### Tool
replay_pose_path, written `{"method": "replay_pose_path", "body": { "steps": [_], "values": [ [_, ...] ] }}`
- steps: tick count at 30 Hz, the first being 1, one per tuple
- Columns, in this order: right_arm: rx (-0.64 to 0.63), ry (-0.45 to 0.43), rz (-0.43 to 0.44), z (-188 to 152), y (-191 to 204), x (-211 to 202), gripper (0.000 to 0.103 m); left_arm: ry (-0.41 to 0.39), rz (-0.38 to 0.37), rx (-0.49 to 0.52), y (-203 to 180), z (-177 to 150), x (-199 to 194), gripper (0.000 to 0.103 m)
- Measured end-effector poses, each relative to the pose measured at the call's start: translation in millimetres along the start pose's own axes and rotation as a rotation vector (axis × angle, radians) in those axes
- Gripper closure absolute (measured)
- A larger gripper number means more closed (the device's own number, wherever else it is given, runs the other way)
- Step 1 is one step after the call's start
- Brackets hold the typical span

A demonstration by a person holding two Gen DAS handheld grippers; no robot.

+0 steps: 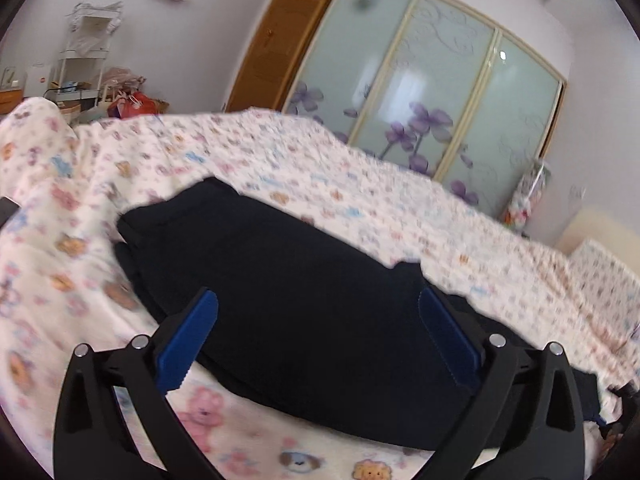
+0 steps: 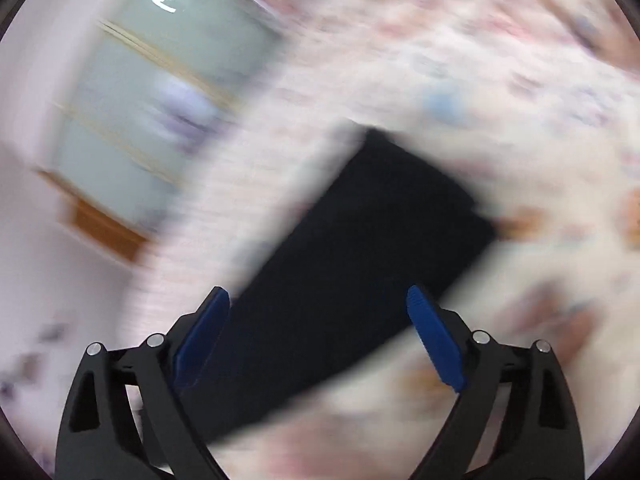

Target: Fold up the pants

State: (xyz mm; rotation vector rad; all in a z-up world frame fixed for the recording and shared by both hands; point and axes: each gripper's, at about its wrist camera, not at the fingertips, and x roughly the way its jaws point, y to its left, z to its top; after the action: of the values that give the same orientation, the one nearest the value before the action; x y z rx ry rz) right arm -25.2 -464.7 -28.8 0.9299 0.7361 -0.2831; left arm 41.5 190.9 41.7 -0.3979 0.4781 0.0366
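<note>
Black pants (image 1: 288, 292) lie in a long folded strip on a bed covered with a cartoon-print sheet (image 1: 280, 168). My left gripper (image 1: 318, 300) hovers over the near part of the strip, its blue pads wide apart and nothing pressed between them. In the blurred right wrist view the same black pants (image 2: 360, 248) run diagonally from lower left to upper right. My right gripper (image 2: 318, 298) stands open above their near end, with the cloth behind the gap and not pinched.
A wardrobe with frosted sliding doors and purple flowers (image 1: 420, 92) stands beyond the bed. A wooden door (image 1: 276, 52) is to its left. Shelves and bags (image 1: 120, 96) crowd the far left corner. The sheet bunches up at the left (image 1: 36, 140).
</note>
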Motion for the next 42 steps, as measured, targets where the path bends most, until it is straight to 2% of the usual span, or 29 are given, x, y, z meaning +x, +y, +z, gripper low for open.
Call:
{"method": "replay_pose_path", "body": {
  "steps": [1,3,5,6,7,9,15,20,22,24,26,28,29,31,33,38,42],
  "values": [
    [-0.005,0.021,-0.003,0.2,-5.8,2.4,0.032,0.017,0.008,0.003,-0.2,-6.6,6.8,0.002],
    [0.017,-0.021,0.051,0.1,-7.9,-15.6,0.03,0.05,0.02,-0.006,5.0,-20.4,19.5,0.002],
    [0.078,-0.109,0.144,-0.2,-14.3,-46.8,0.027,0.074,0.007,-0.051,20.0,-29.8,31.0,0.002],
    [0.114,-0.156,0.159,-0.6,-20.1,-60.3,0.027,0.08,-0.007,-0.074,26.8,-31.2,33.8,0.002],
    [0.139,-0.172,0.153,0.6,-26.2,-64.8,0.027,0.083,-0.023,-0.099,31.9,-32.1,35.2,0.002],
    [0.17,-0.148,0.137,2.4,-35.4,-67.1,0.029,0.075,-0.045,-0.126,39.0,-32.3,37.2,0.002],
    [0.172,-0.087,0.017,2.8,-37.0,-48.6,0.035,0.086,-0.04,-0.121,37.9,-34.3,39.7,0.002],
    [0.164,-0.07,-0.005,11.1,-37.5,-28.0,0.04,0.086,-0.044,-0.126,37.3,-34.3,38.6,0.002],
    [0.157,-0.082,-0.01,12.3,-36.1,-25.9,0.048,0.088,-0.042,-0.125,37.0,-34.2,39.0,0.002],
    [0.147,-0.117,0.01,13.4,-33.5,-27.4,0.067,0.09,-0.041,-0.125,37.1,-34.2,39.4,0.002],
    [0.093,-0.169,0.026,14.1,-24.8,-29.7,0.07,0.089,-0.041,-0.125,37.2,-34.2,39.4,0.002],
    [0.117,-0.131,-0.03,16.2,-30.3,-18.9,0.071,0.092,-0.039,-0.123,36.8,-34.2,40.2,0.002],
    [0.142,-0.099,-0.048,17.3,-35.7,-11.6,0.075,0.094,-0.036,-0.121,36.4,-34.4,40.8,0.002],
    [0.177,-0.099,-0.03,18.0,-42.4,-8.8,0.078,0.094,-0.037,-0.122,36.5,-35.0,40.8,0.002],
    [0.188,-0.112,-0.001,17.9,-43.7,-12.5,0.093,0.093,-0.041,-0.126,37.2,-35.6,40.4,0.002],
    [0.127,-0.212,0.072,13.4,-25.0,-37.5,0.094,0.091,-0.052,-0.135,39.9,-35.9,40.4,0.002],
    [0.064,-0.244,0.142,17.5,6.5,-48.8,0.094,0.089,-0.059,-0.141,41.0,-35.7,40.0,0.002]
  ]
}}
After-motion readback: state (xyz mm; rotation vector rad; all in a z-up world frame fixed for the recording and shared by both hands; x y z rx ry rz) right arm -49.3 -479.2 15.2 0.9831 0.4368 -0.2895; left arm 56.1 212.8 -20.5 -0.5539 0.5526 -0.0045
